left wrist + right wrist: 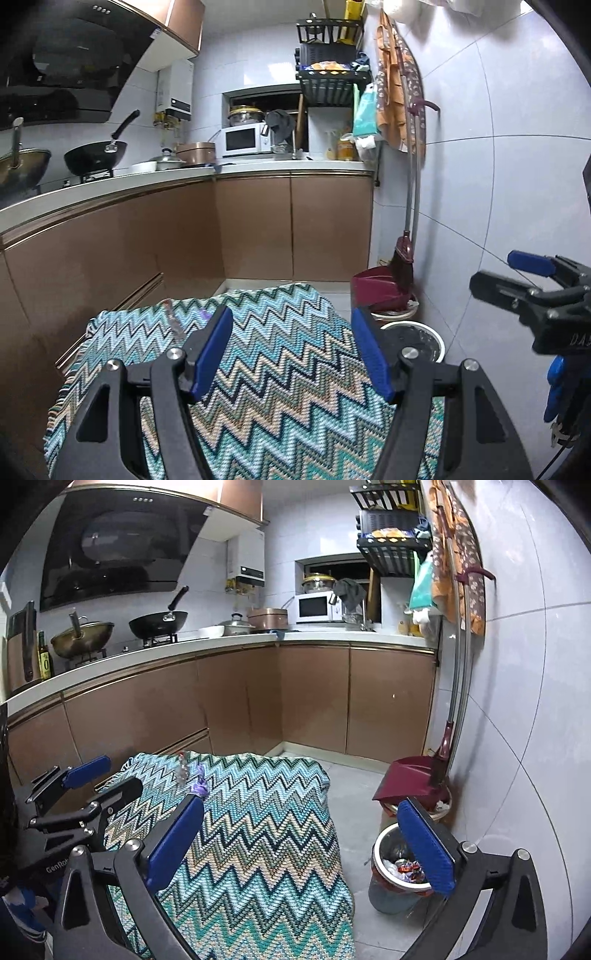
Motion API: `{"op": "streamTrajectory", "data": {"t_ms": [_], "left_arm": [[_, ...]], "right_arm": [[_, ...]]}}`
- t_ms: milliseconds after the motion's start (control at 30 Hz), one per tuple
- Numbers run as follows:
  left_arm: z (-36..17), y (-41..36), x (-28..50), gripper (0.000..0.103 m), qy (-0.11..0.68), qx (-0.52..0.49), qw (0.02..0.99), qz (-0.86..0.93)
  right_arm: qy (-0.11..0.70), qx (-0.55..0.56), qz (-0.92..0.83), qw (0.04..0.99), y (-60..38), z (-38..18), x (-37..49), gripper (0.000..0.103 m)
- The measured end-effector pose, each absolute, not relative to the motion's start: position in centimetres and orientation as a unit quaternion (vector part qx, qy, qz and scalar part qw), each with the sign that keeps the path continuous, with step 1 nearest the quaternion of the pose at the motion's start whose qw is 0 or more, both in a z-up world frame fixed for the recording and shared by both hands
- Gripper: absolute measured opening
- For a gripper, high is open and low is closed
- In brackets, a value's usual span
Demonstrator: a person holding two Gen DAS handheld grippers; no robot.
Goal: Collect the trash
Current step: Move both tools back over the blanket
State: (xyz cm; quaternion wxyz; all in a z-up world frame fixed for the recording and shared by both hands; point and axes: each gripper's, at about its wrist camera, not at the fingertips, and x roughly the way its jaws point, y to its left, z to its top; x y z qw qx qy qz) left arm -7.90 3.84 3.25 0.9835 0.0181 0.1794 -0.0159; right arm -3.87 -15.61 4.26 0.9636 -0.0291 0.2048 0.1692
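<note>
Showing two pieces of trash on the zigzag cloth (258,830): a clear wrapper (182,770) and a purple wrapper (200,781), lying side by side near the cloth's far-left corner, ahead of both grippers w/o contact. One trash bin (399,875) stands on the floor to the right of the cloth, already holding wrappers. L gripper (291,350): jaws wide apart, nothing between them. R gripper (303,845): jaws wide apart, nothing held, right finger over the bin.

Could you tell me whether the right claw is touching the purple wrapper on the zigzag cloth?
Apart. The right wrist view shows the open right claw nearer the camera than the purple wrapper, with patterned cloth between them.
</note>
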Motion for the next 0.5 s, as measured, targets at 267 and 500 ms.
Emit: {"op": "streamTrajectory", "data": {"t_ms": [267,500], "left_arm": [[2.4,6.0,-9.4,0.065,0.191,0.018,0.981,-0.005],[0.8,8.4,-8.4,0.065,0.209,0.006,0.978,0.008]], "right_arm": [[0.196,-0.015,0.203,0.959,-14.1,4.7,-4.3,0.103],[0.197,-0.003,0.229,0.953,-12.4,3.9,-3.1,0.103]]}}
